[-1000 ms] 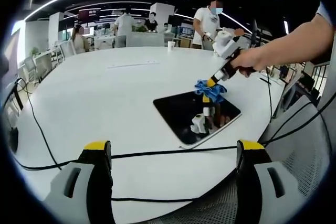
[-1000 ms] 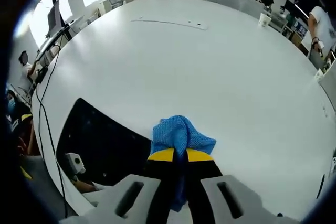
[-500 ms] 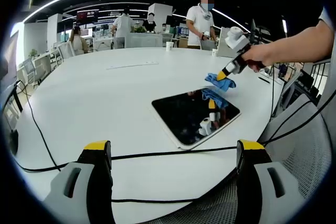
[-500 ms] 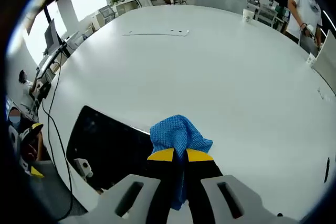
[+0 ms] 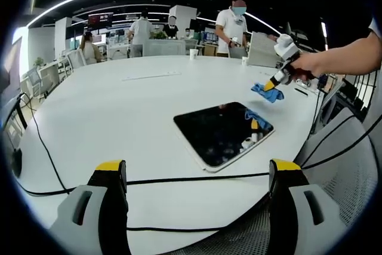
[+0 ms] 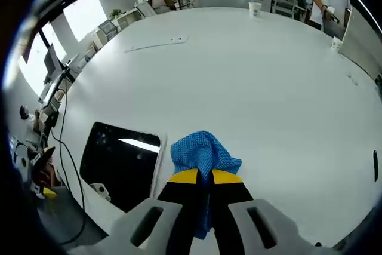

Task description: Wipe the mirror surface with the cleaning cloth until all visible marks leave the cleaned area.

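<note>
A dark rectangular mirror with a white rim lies flat on the white table; it also shows at the lower left of the right gripper view as the mirror. My right gripper is shut on a blue cleaning cloth, held in the air to the right of the mirror. From the left gripper view the right gripper and cloth hang beyond the mirror's far right corner, off the glass. My left gripper stands open near the table's front edge, holding nothing.
Black cables run across the table's near edge. A paper cup and a long white strip lie farther back. Several people stand behind the table. A mesh chair sits at the right.
The right gripper has lifted the blue cloth off the mirror and carried it away past the mirror's far right corner. The left gripper has stayed put.
</note>
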### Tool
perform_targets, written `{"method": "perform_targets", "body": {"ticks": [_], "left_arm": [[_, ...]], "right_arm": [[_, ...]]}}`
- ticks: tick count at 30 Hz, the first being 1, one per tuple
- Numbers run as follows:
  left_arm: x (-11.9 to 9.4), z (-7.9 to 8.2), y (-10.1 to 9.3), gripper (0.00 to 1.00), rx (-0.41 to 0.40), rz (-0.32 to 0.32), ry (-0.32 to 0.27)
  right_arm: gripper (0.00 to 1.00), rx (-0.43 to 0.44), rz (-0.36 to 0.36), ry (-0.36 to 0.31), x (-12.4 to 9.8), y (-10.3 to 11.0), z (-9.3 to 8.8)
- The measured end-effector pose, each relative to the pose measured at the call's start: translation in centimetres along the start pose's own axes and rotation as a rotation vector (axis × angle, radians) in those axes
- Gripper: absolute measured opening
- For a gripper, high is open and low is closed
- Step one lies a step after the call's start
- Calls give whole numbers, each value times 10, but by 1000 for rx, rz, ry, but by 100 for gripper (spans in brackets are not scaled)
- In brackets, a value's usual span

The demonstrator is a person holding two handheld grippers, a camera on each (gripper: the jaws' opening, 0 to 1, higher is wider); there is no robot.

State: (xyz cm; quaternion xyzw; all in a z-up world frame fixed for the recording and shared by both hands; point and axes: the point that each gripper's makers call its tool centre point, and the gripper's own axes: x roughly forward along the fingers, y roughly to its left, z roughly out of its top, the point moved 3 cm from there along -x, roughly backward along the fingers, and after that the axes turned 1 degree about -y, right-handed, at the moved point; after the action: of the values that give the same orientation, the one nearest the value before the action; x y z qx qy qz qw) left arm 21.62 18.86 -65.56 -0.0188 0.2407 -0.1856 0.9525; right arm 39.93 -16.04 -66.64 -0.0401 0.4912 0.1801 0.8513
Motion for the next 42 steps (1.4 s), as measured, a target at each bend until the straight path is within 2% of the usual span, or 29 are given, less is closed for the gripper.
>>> {"method": "perform_targets", "body": {"ticks": [6,16,17,18,20,22,28,30,32,33,35,37,38,39,40,42], "left_arm": [[0,0,0,99,1,6,-1],[0,-1,-1,99,-4,19,13],[0,-1,-1,99,-3,21,15],[0,-1,0,99,-2,24,16],[0,-1,1,99,-8,30,10],[-1,-1,2,99,-10,34,8],[-1,-1,4,99,-15,39,7],[-2,0,4,99,-26,39,0],[-2,0,4,99,-29,44,-1],[-2,0,4,99,-29,44,-2],[-2,1,5,99,-23,46,-4],[-3,2,4,99,-18,43,-6],[-3,2,4,99,-7,44,-4],[-3,2,4,99,-4,46,-4],[-3,2,4,99,-8,48,-6],[-4,2,5,99,-19,49,-5]], "right_arm": [[1,2,1,15,6,2,-10],[1,27,-29,81,38,14,-40],[0,-48,-22,77,35,13,-37],[0,33,-65,69,35,14,-36],[0,-17,-53,81,39,10,-35],[0,30,-28,81,44,5,-34],[1,-1,22,73,45,4,-33],[2,-61,44,48,42,5,-33],[7,-109,48,-11,36,5,-29],[13,-121,49,-19,36,5,-29],[31,-173,79,-93,28,7,-22],[45,-191,100,-143,20,7,-18],[47,-200,131,-167,16,8,-16],[50,-204,189,-237,7,14,-12],[56,-190,180,-247,2,10,-13],[65,-188,217,-315,-12,10,-16]]}}
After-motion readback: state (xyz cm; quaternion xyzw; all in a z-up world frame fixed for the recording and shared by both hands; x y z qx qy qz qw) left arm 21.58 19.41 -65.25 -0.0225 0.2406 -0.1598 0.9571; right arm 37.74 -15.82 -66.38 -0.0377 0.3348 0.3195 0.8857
